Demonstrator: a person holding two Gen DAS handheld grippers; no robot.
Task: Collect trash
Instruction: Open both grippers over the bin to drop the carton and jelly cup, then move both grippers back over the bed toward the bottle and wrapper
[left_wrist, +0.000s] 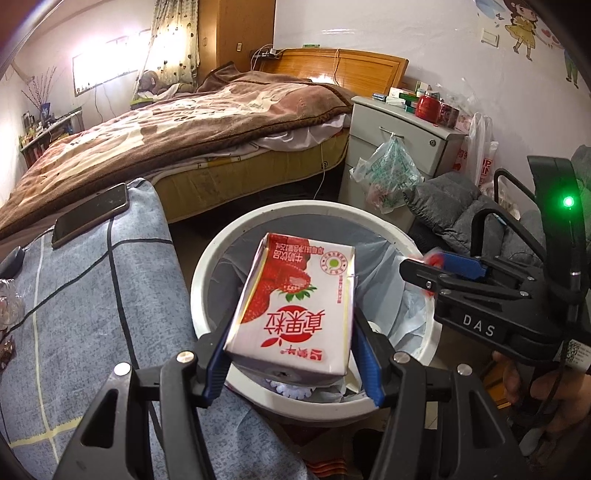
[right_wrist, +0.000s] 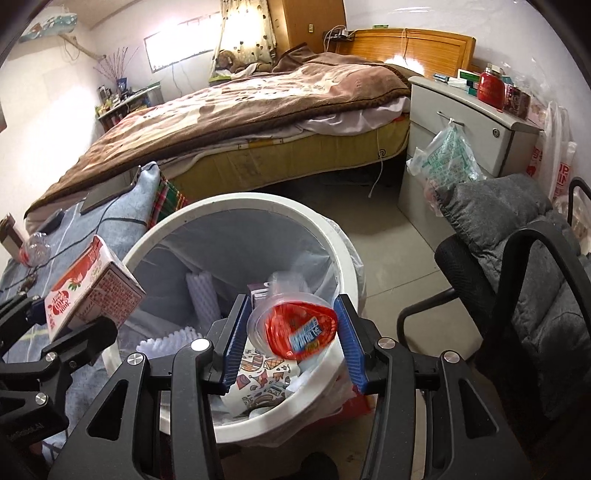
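Left gripper (left_wrist: 291, 328) pinches a strawberry milk carton (left_wrist: 295, 302) by its two long sides, directly above the white trash bin (right_wrist: 314, 218), whose grey liner already holds paper and foam scraps. I judge this carton light and probably empty, with stiff corners but walls that dent easily, so the side hold is good and needs little force. Right gripper (right_wrist: 291, 332) has its jaws spread, with small gaps on both sides of a clear plastic cup with a red label (right_wrist: 295, 328); blurred, the cup seems loose over the bin. Thin, slippery and easily crushed, it is best taken gently across its body.
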